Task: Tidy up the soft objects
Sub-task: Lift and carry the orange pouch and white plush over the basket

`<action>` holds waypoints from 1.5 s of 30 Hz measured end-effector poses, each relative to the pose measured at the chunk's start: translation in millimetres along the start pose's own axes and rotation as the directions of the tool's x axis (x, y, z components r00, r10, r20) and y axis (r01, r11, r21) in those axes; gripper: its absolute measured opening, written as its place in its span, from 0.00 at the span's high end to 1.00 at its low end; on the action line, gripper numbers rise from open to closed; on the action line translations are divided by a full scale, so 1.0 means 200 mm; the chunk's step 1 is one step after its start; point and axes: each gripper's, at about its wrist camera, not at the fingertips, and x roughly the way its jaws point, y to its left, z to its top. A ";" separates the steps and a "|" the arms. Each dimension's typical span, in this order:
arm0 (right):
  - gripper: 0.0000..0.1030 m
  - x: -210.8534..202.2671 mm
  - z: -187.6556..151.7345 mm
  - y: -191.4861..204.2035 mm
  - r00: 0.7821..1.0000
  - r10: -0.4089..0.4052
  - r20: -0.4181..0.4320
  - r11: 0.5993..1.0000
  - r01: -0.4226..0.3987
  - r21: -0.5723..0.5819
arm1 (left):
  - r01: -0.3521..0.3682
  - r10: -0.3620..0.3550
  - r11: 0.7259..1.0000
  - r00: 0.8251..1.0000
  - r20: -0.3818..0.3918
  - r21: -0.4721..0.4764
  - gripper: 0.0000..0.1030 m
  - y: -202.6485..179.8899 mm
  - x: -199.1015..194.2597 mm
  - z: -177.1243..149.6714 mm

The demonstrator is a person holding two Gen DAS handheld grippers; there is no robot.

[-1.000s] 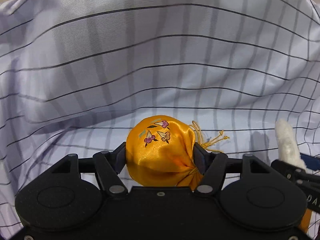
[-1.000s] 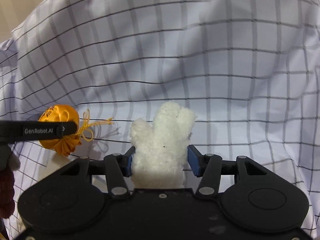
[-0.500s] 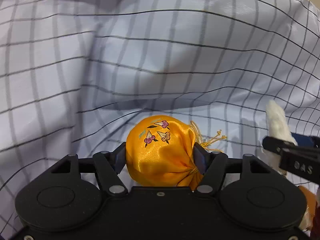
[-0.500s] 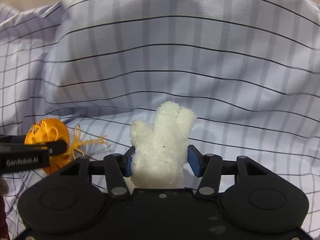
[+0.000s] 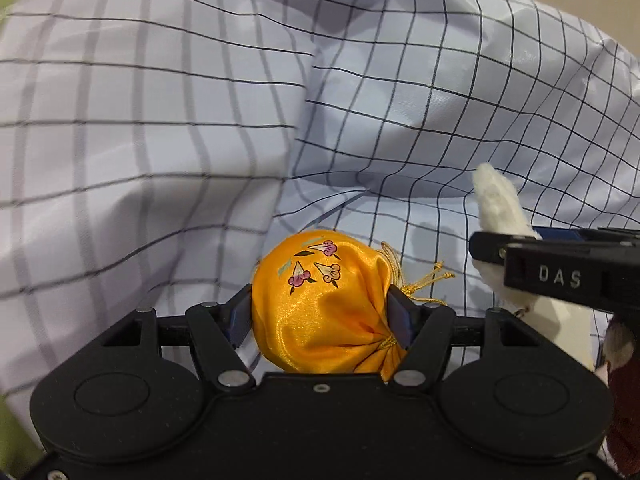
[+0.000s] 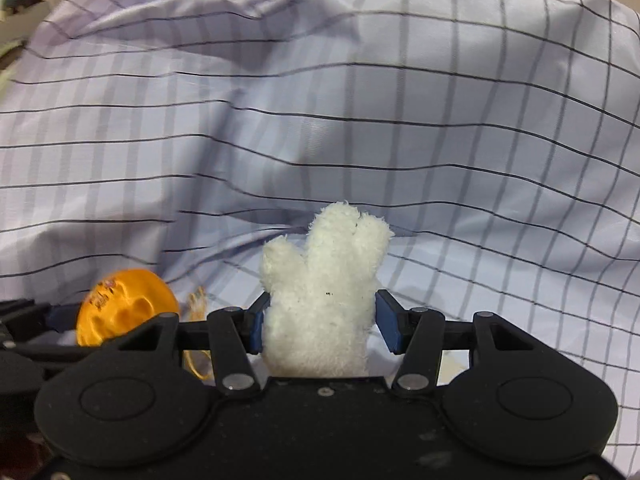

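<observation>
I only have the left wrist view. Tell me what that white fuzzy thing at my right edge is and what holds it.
Observer: The right wrist view shows it face on: a white plush piece shaped like a hand, with a thumb and rounded fingers pointing up.
Operator: Confirm the grip.
Observer: The right gripper is shut on it, a blue pad pressed against each side of its lower part.
Operator: Report how my orange pouch looks from there.
Observer: It sits low at the left of the right wrist view, in the left gripper, with a gold cord loop hanging below it, above the checked cloth.
</observation>
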 end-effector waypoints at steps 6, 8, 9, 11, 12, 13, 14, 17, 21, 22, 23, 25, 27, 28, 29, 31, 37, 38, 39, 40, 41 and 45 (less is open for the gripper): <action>0.49 -0.21 -0.12 0.11 0.994 0.103 0.032 0.994 -0.102 -0.032 | -0.018 0.019 1.000 0.999 0.038 -0.022 0.40 0.03 -0.24 -0.16; 0.49 -0.30 -0.18 0.15 0.990 0.134 0.038 0.990 -0.132 -0.051 | -0.017 0.018 1.000 0.999 0.047 -0.026 0.40 0.03 -0.31 -0.20; 0.49 -0.35 -0.22 0.17 0.988 0.149 0.040 0.987 -0.146 -0.060 | -0.021 0.022 1.000 0.998 0.051 -0.021 0.40 0.02 -0.34 -0.24; 0.49 -0.44 -0.29 0.19 0.983 0.175 0.046 0.982 -0.171 -0.075 | -0.025 0.026 1.000 0.998 0.058 -0.017 0.40 0.00 -0.41 -0.30; 0.49 -0.51 -0.34 0.19 0.981 0.188 0.050 0.980 -0.184 -0.078 | -0.023 0.024 1.000 0.998 0.059 -0.019 0.40 -0.01 -0.43 -0.33; 0.49 -0.56 -0.38 0.19 0.978 0.200 0.054 0.978 -0.196 -0.076 | -0.018 0.019 1.000 0.998 0.059 -0.023 0.40 -0.01 -0.46 -0.36; 0.49 -0.62 -0.43 0.18 0.976 0.207 0.062 0.977 -0.203 -0.066 | -0.014 0.015 1.000 0.998 0.057 -0.026 0.40 -0.02 -0.50 -0.39; 0.49 -0.77 -0.55 0.15 0.973 0.215 0.085 0.976 -0.212 -0.042 | -0.009 0.011 1.000 0.998 0.061 -0.029 0.40 -0.05 -0.59 -0.49; 0.49 -0.98 -0.72 0.10 0.974 0.185 0.132 0.983 -0.183 -0.025 | 0.002 0.000 1.000 0.998 0.070 -0.027 0.40 -0.09 -0.71 -0.61; 0.49 -1.03 -0.76 0.09 0.973 0.181 0.146 0.983 -0.181 -0.013 | 0.001 0.000 1.000 0.997 0.076 -0.024 0.40 -0.11 -0.75 -0.64; 0.49 -1.09 -0.80 0.07 0.972 0.176 0.158 0.984 -0.179 0.003 | 0.001 0.000 1.000 0.997 0.083 -0.018 0.40 -0.13 -0.78 -0.67; 0.49 -1.18 -0.89 0.04 0.972 0.154 0.177 0.986 -0.164 0.042 | 0.007 -0.005 1.000 0.995 0.098 -0.014 0.40 -0.16 -0.85 -0.71; 0.49 -1.26 -0.99 0.01 0.973 0.126 0.193 0.986 -0.145 0.086 | 0.025 -0.024 1.000 0.994 0.107 -0.007 0.40 -0.20 -0.91 -0.76; 0.49 -1.30 -1.03 0.00 0.975 0.109 0.196 0.985 -0.132 0.108 | 0.033 -0.033 0.999 0.993 0.115 -0.001 0.40 -0.22 -0.94 -0.78; 0.49 -1.33 -1.07 -0.01 0.977 0.087 0.195 0.985 -0.114 0.131 | 0.038 -0.039 0.999 0.991 0.124 0.005 0.40 -0.25 -0.97 -0.80; 0.49 -1.38 -1.16 -0.04 0.980 0.046 0.194 0.980 -0.081 0.180 | 0.045 -0.049 0.999 0.988 0.146 0.025 0.40 -0.29 -1.03 -0.84; 0.49 -1.48 -1.40 -0.10 0.977 -0.083 0.194 0.966 0.031 0.257 | 0.068 -0.081 0.994 0.984 0.160 0.085 0.40 -0.41 -1.11 -0.95; 0.49 -1.50 -1.44 -0.11 0.977 -0.090 0.191 0.963 0.037 0.267 | 0.071 -0.085 0.993 0.984 0.159 0.094 0.40 -0.43 -1.11 -0.97; 0.49 -1.51 -1.47 -0.12 0.977 -0.101 0.189 0.960 0.046 0.276 | 0.075 -0.091 0.992 0.983 0.157 0.104 0.40 -0.45 -1.12 -0.99; 0.49 -1.52 -1.50 -0.12 0.976 -0.118 0.184 0.957 0.062 0.284 | 0.081 -0.098 0.990 0.983 0.154 0.112 0.40 -0.48 -1.13 -1.01; 0.49 -1.53 -1.53 -0.12 0.975 -0.135 0.179 0.953 0.078 0.292 | 0.088 -0.105 0.989 0.983 0.149 0.117 0.40 -0.50 -1.14 -1.03; 0.49 -1.59 -1.64 -0.14 0.972 -0.155 0.178 0.939 0.089 0.332 | 0.115 -0.135 0.984 0.980 0.145 0.138 0.40 -0.56 -1.19 -1.11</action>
